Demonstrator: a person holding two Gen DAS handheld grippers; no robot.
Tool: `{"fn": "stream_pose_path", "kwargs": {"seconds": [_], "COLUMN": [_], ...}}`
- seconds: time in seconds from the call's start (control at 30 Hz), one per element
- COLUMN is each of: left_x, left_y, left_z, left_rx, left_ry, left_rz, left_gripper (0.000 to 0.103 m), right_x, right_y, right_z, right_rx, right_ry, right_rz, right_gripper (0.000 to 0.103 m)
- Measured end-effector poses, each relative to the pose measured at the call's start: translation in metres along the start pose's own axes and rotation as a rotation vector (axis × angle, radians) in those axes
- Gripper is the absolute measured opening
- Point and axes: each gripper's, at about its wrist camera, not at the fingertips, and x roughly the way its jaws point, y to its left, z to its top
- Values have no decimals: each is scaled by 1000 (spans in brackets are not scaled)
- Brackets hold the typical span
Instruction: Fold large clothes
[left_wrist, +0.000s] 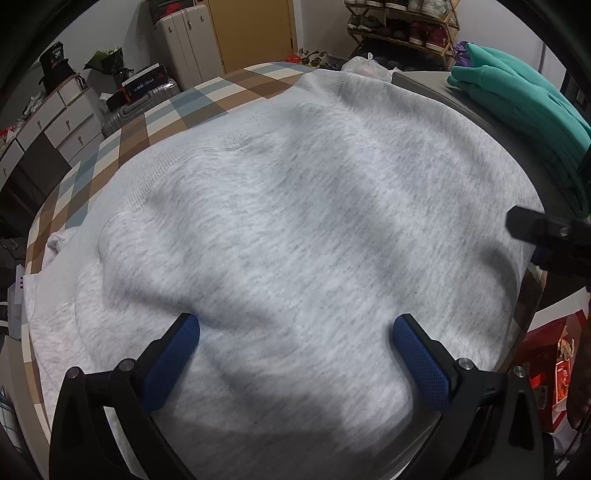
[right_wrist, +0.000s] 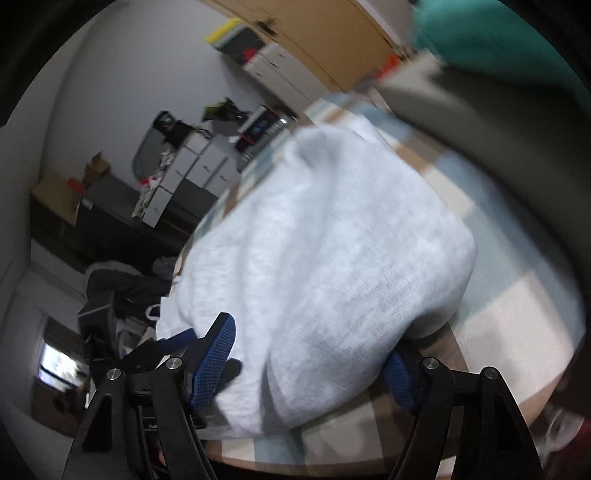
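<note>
Both tools gape: left tool (left_wrist: 295, 339) angled steeply down, right tool (right_wrist: 314, 354) shallower.

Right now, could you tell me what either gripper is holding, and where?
Nothing: the left gripper and right gripper stand open over the grey sweatshirt.

Grey sweatshirt (left_wrist: 295, 221) on checkered table (left_wrist: 147, 122), left claw (left_wrist: 295, 339) open above

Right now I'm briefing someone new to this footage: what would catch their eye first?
The big light grey sweatshirt fills the middle, spread over a checked cloth in brown, blue and cream. The left gripper stands open just above it, blue pads wide apart. Far right, a folded teal garment lies on a grey surface.
</note>
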Motion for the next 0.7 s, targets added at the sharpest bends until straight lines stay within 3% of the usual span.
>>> {"fn": "stream_pose_path", "kwargs": {"seconds": [0.07,0.17,0.3,0.4,0.47,0.5,0.57,0.7], "left_x": [0,0,0,-1,0,0,0,0], "left_y": [0,1,3,6,8,8,9,12], "left_z": [0,0,1,1,2,2,2,3], "left_rx": [-1,1,0,-6,-12,-12,-13,-20], "left_ry": [1,0,-3,-7,-8,-8,-8,-8], "left_rz": [-2,-6,-20,-29,-39,-41,-47,-55], "left_gripper": [102,102,102,102,102,102,102,102], "right_x": [4,13,28,32,28,25,13,-12], "right_y": [-5,10,14,11,11,14,25,49], "right_z": [-2,1,15,18,16,14,9,-4], "right_rx": [24,-70,-39,10,2,-33,-122,-255], "right_ry": [24,32,40,13,-27,-45,-100,-185], "right_rz": [-8,-149,-187,-168,-161,-167,-132,19], "right_gripper": [72,72,72,72,54,35,33,32]}}
